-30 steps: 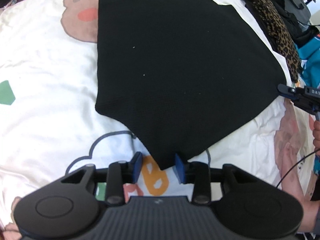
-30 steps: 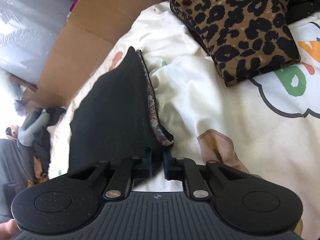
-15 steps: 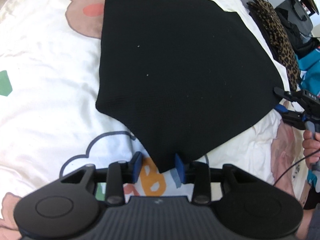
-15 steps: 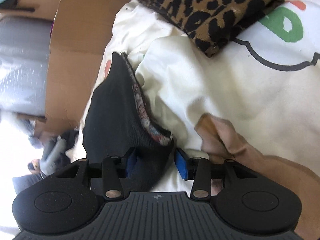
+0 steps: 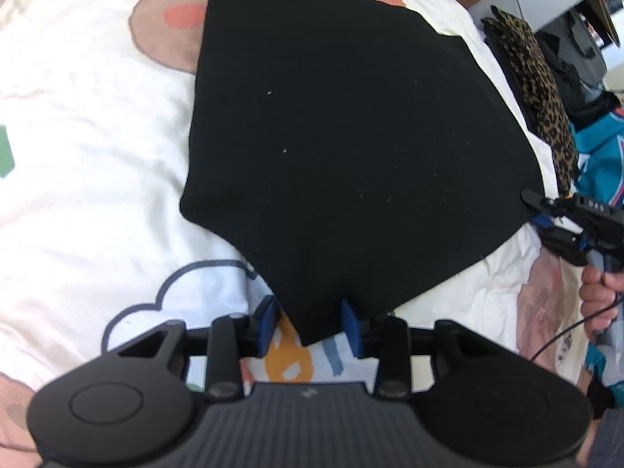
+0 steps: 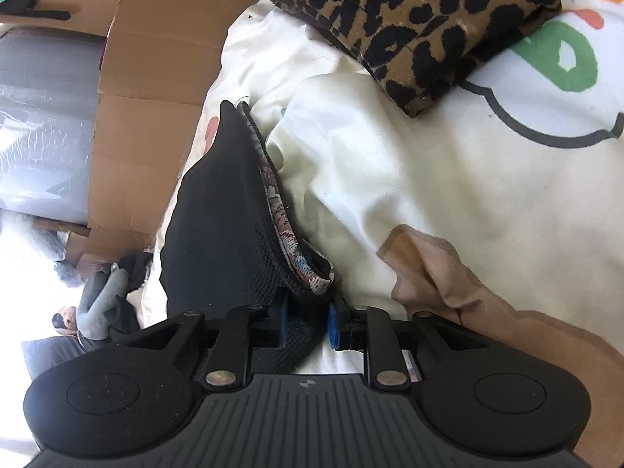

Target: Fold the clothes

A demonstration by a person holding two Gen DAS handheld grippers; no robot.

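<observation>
Right hand-held gripper (image 6: pixel 308 321) reclosing, black garment (image 6: pixel 234 234) between

Black left hand-held gripper (image 5: pixel 310 325) with blue pads, ribbed grip, round side discs, silver screws, matching right hand-held gripper (image 6: pixel 308 325), thin black cable

Right gripper (image 6: pixel 308 325): rolled from its attitude of one second ago, so that the cardboard (image 6: pixel 156 78) and the leopard-print garment (image 6: pixel 409 19) sit differently in the right wrist view. Jaws first nearly shut beside the corner of the black garment (image 6: pixel 230 210), then spread around it half a second ago, now closing with that corner (patterned underside showing) between the pads. Seen from the left wrist view: right gripper (image 5: pixel 540 212) drawn up against the garment's far corner. Left gripper (image 5: pixel 310 325): jaws closing slightly about the near corner of the black garment (image 5: pixel 351 136).
</observation>
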